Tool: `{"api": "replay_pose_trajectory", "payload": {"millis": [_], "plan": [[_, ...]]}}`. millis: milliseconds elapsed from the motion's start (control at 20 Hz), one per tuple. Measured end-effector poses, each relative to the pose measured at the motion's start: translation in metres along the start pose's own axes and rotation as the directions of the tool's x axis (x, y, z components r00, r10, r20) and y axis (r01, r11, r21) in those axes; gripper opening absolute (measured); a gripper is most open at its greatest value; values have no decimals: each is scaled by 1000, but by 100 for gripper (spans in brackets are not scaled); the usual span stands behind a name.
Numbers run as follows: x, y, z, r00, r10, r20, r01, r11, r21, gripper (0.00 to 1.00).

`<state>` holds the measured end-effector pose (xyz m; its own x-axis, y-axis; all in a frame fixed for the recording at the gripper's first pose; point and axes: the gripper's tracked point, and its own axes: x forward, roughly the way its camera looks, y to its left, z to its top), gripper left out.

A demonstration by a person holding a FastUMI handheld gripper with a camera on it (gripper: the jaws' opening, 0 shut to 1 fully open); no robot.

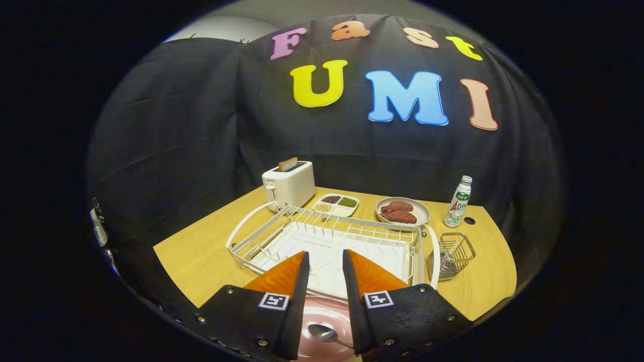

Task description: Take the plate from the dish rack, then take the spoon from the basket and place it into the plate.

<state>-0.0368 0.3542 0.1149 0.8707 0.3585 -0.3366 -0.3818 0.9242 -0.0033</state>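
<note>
Both claw (326, 264) fingers apart above spoon (322, 333), seemingly on plate (322, 314).

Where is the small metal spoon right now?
In the gripper view, the small metal spoon lies on the pink plate, low between the open gripper's fingers, nearer than the white wire dish rack.

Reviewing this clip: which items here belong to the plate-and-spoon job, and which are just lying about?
Job items: plate below the open jaws of the gripper; spoon lying in it; dish rack; basket.

Bystanders: toaster, divided snack tray, plate of meat, bottle.
</note>
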Motion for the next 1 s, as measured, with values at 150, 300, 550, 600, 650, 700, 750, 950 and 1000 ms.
{"api": "replay_pose_trajectory", "payload": {"millis": [150,300,550,600,650,700,750,950,1000], "plan": [[-11,-28,22,997,-64,47,63,998,6,40],[-43,-66,88,971,-151,187,152,988,9,40],[-91,-106,195,921,-193,338,200,980,16,40],[-99,-111,212,916,-195,351,195,980,35,40],[-106,-116,226,910,-202,362,197,979,51,40],[-111,-121,239,904,-210,373,201,978,64,40],[-116,-125,246,900,-217,378,204,976,73,40],[-123,-137,256,897,-230,377,209,973,98,40],[-123,-141,256,896,-237,375,218,971,95,40]]}}
